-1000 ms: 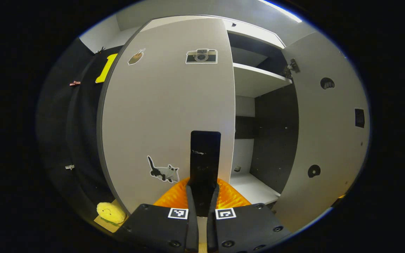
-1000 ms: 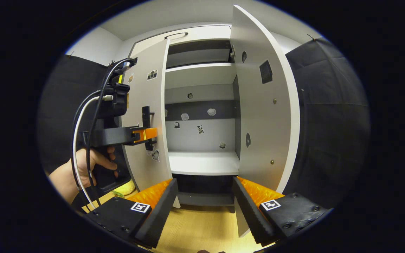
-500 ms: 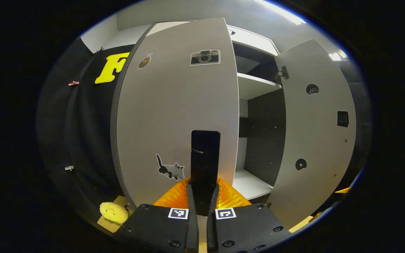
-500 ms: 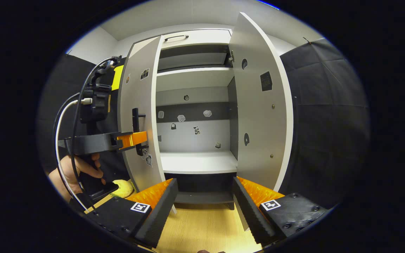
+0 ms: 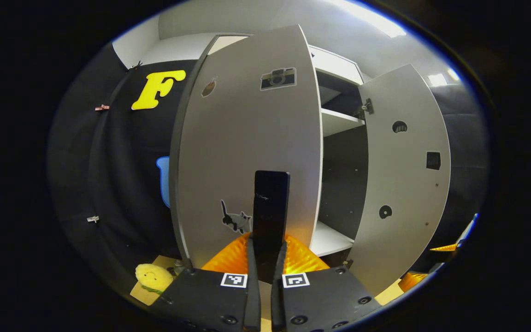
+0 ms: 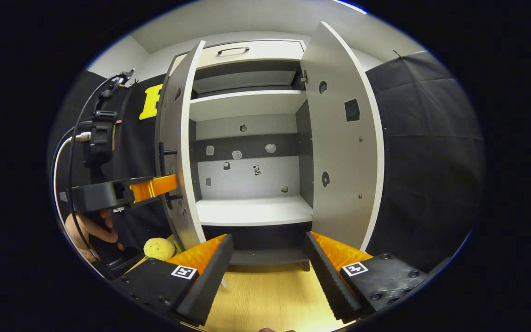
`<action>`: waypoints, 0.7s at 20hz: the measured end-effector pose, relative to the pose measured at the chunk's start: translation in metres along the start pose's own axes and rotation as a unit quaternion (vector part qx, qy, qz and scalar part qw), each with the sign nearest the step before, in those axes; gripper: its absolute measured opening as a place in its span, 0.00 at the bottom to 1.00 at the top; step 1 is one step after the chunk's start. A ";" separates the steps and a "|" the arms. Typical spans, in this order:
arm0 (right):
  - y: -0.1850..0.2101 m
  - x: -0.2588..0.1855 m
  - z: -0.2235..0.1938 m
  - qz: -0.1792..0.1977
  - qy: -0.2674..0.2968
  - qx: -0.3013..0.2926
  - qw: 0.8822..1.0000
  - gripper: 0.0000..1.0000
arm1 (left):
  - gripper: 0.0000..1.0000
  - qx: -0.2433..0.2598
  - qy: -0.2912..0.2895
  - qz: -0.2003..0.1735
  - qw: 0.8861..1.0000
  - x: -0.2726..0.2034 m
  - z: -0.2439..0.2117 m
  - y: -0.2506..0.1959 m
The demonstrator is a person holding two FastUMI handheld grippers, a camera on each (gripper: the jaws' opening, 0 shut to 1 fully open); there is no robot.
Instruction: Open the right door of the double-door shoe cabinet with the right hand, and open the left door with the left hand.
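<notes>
The white shoe cabinet (image 6: pixel 247 106) stands with both doors swung out. In the left gripper view the left door (image 5: pixel 242 152) carries several stickers and a tall black handle (image 5: pixel 271 198); my left gripper (image 5: pixel 268 240) is shut on that handle. From the right gripper view the same door (image 6: pixel 178 152) is seen nearly edge-on, with the left gripper (image 6: pixel 157 185) and the hand (image 6: pixel 88 228) holding it beside the door. The right door (image 6: pixel 344 147) stands wide, apart from any gripper. My right gripper (image 6: pixel 269 239) hangs open in front of the cabinet's base, holding nothing.
Inside are a lower shelf (image 6: pixel 254 210) and an upper shelf (image 6: pixel 247 99), with small stickers on the back panel. A drawer front with a bar handle (image 6: pixel 232 49) tops the cabinet. A yellow plush toy (image 6: pixel 158 248) lies on the wooden floor (image 6: pixel 265 295) left of the cabinet.
The left door has swung further outward with my left gripper on its handle, now nearly edge-on from the right. The right door and right gripper have barely moved.
</notes>
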State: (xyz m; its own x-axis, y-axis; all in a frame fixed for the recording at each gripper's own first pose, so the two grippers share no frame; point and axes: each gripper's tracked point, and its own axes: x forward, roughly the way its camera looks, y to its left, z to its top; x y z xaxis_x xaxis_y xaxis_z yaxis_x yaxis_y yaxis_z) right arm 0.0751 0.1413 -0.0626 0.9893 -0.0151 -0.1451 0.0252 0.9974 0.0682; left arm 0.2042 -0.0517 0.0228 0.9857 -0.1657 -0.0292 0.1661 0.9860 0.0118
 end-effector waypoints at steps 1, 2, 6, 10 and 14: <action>0.002 -0.002 -0.001 -0.001 0.001 0.000 1.000 0.98 | 0.14 0.000 0.001 0.000 1.000 -0.001 -0.001 0.001; 0.004 -0.003 -0.002 -0.002 0.002 0.001 1.000 0.98 | 0.14 0.001 0.002 0.001 1.000 -0.002 -0.001 0.002; 0.013 -0.007 -0.009 -0.003 0.010 0.007 1.000 0.98 | 0.13 -0.005 -0.001 0.014 1.000 -0.007 0.000 0.009; 0.021 -0.009 -0.011 -0.001 0.015 0.008 1.000 0.98 | 0.13 -0.003 0.000 0.023 1.000 -0.012 0.001 0.017; 0.025 -0.012 -0.013 -0.001 0.024 0.017 1.000 0.98 | 0.13 -0.016 0.006 0.016 1.000 -0.018 -0.001 0.017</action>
State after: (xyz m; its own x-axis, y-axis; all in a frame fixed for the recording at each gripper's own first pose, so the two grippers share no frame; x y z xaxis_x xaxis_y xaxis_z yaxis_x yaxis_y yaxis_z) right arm 0.0624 0.1675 -0.0725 0.9812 -0.0135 -0.1925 0.0336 0.9943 0.1015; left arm 0.1896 -0.0319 0.0226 0.9900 -0.1347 -0.0421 0.1340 0.9908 -0.0187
